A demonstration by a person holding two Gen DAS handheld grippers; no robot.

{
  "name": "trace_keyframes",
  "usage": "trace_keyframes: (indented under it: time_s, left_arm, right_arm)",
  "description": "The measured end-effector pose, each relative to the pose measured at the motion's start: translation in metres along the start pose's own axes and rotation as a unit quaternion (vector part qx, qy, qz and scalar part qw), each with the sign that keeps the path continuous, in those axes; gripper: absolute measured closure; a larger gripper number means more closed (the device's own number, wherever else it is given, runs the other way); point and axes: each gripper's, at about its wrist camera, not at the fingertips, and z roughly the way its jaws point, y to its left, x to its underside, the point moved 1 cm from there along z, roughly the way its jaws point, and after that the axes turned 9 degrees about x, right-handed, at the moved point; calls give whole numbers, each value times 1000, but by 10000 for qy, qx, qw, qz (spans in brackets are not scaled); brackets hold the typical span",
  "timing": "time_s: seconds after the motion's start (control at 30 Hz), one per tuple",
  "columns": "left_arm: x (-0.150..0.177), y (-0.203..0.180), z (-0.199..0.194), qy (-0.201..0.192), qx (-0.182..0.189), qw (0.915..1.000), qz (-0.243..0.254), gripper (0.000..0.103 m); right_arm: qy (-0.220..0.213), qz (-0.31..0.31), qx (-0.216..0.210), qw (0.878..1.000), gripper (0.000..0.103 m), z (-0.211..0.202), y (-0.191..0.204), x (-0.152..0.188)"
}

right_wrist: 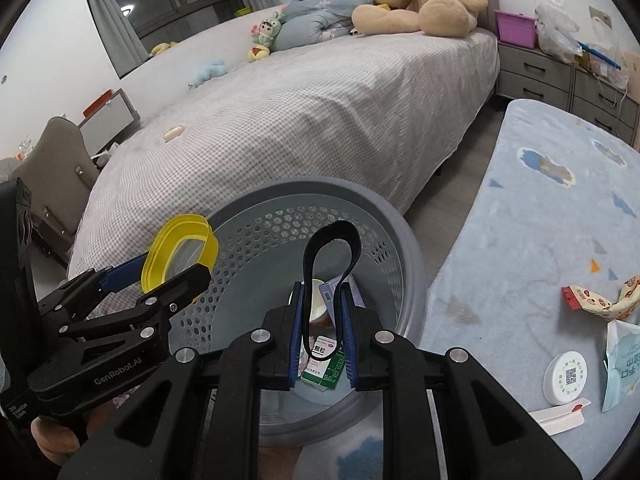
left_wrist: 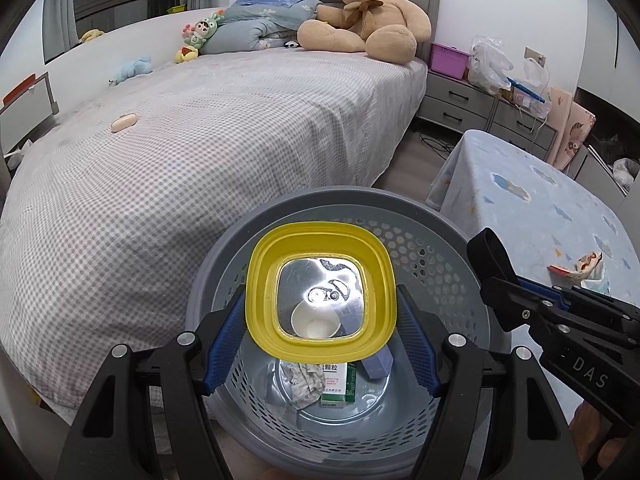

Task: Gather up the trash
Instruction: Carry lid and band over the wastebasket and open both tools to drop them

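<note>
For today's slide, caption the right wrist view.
Right gripper holds a black band over the grey basket.

We read "DAS" on the black body of the right gripper in the left wrist view. "GenRobot.AI" stands on the body of the left gripper in the right wrist view. The green-and-white box in the basket bears Chinese print, "颗粒". The round white disc carries a QR code, its small text unreadable to us.
</note>
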Motion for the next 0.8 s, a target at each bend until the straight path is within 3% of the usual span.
trace_keyframes:
  time_s: [0.13, 0.2, 0.27, 0.33, 0.8]
  left_arm:
    - [0, 2, 0, -31, 26, 10000, -41, 34]
    - [1, 4, -1, -49, 23, 10000, -77, 33]
    - [1, 6, -2, -60, 20, 9999, -117, 33]
    - [2, 7, -4, -74, -24, 9999, -131, 26]
    - [2, 9, -8, -107, -76, 9998, -143, 26]
  right_arm:
    - [-50, 20, -3, 10000, 82, -2, 0, 0]
    - [-111, 49, -4, 9999, 67, -4, 0, -1]
    - [-157, 57, -7, 9999, 63, -5, 0, -1]
    - [-173, 40, 2, 9998, 63, -6, 1, -1]
    - [-149, 66, 5, 9999, 63, -5, 2, 1]
